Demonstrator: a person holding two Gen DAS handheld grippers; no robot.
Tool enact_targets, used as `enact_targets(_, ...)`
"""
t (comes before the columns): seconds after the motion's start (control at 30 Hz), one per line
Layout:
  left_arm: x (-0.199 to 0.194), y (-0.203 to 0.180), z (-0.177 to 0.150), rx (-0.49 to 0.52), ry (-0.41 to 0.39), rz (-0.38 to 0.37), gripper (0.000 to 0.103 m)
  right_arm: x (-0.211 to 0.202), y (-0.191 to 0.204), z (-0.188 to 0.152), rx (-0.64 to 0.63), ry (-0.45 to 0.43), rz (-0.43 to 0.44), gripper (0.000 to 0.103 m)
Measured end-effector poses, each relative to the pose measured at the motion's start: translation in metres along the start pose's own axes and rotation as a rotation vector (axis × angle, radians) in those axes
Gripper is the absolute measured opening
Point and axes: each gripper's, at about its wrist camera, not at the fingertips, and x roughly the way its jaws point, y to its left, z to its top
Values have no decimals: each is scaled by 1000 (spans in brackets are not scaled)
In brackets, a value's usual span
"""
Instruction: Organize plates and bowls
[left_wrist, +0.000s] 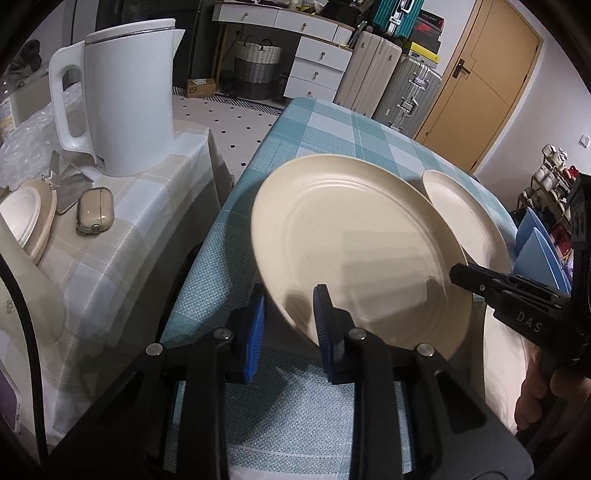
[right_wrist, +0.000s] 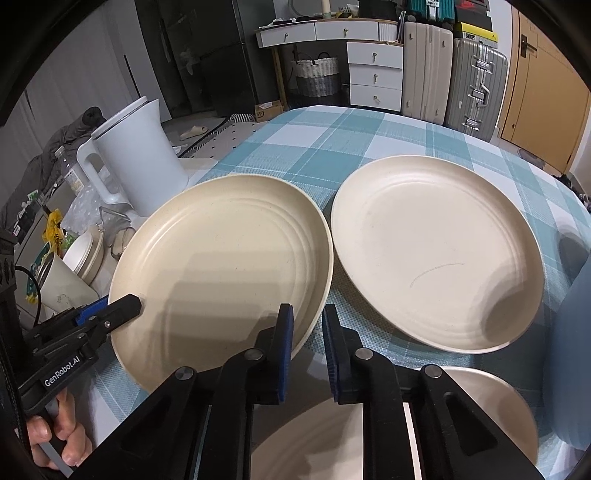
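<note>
Both tongs pinch one cream plate (right_wrist: 221, 258) by opposite rim edges, tilted just above the checked tablecloth (right_wrist: 332, 147).

Left gripper (left_wrist: 290, 321) and right gripper (right_wrist: 306, 332) clamp its rim; lifting together and level should keep it from twisting. A second plate (right_wrist: 436, 254) lies just beside, empty; another plate's rim (right_wrist: 480, 413) shows below. Nearby, a white kettle (left_wrist: 125, 99).
</note>
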Motion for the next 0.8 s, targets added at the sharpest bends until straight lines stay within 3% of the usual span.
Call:
enact_targets(0.47, -18, 2, 2, 22, -40, 10, 22, -10, 4, -4, 1, -25, 0, 15)
enact_targets(0.8, -40, -14, 3, 62, -74, -6, 22, -38, -3, -8, 18, -78, -10, 16)
